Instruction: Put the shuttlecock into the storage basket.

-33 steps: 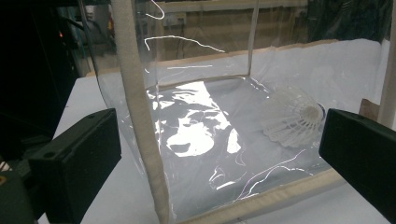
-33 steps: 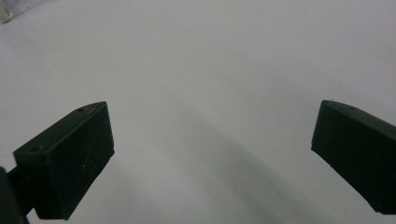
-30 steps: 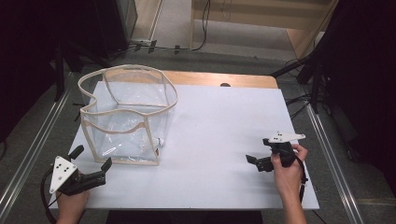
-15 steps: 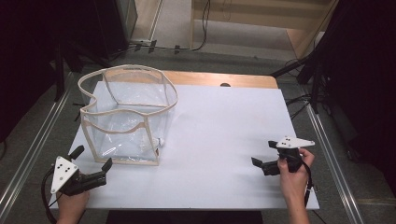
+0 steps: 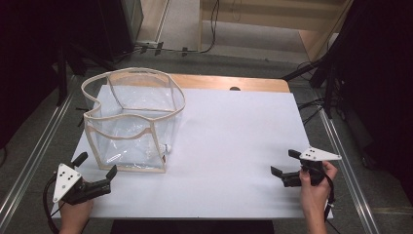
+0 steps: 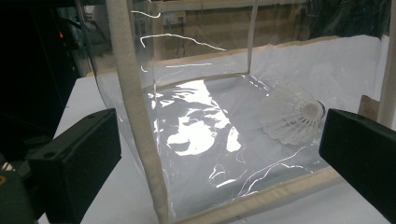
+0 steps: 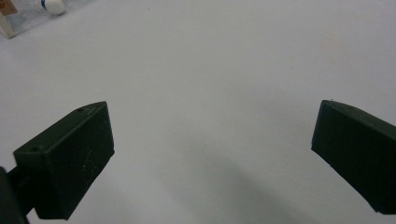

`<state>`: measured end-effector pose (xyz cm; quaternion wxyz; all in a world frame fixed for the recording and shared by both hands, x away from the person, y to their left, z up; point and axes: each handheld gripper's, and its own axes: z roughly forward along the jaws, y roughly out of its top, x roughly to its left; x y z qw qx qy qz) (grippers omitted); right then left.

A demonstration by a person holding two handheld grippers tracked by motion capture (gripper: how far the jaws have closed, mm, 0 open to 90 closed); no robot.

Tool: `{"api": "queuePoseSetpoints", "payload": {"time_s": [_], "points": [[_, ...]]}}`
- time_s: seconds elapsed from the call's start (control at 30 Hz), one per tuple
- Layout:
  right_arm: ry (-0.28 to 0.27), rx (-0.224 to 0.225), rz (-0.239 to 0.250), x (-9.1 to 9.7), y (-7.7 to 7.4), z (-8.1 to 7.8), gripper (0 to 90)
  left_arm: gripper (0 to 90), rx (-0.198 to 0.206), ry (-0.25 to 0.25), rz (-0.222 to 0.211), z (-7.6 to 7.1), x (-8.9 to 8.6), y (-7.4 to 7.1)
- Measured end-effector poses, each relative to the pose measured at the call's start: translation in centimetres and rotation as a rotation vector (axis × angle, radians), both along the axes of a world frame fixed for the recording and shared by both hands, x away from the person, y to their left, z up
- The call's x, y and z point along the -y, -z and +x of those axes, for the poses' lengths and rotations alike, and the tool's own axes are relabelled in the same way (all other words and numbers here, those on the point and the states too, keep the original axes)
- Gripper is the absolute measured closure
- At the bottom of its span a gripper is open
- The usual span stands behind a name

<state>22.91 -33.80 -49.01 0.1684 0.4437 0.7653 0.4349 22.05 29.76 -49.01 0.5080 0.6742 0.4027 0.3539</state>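
Shuttlecock in the clear bag, both of your grippers empty.

The shuttlecock lies on its side on the floor of the clear bag, at the corner nearest table centre, with the bag sitting at about ten o'clock on the white table. Your left gripper waits at seven o'clock, jaws spread, just short of the bag's near edge and looking straight through its wall. Your right gripper, jaws also spread and holding nothing, has drawn back toward you over the last second to about four o'clock, well apart from the bag. That retreat suggests the drop is finished and your hands are returning to rest.
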Motion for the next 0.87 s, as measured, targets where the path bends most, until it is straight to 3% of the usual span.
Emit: {"api": "queuePoseSetpoints", "payload": {"time_s": [0.67, 0.87], "points": [[0.024, 0.064, 0.068, 1.5, 1.1, -1.8, 0.0, 0.0, -0.002, 0.005, 0.005, 0.0, 0.0, 0.0], [0.046, 0.058, 0.070, 1.9, 1.3, -2.2, 0.0, 0.0, -0.004, 0.007, 0.004, 0.0, 0.0, 0.0]]}}
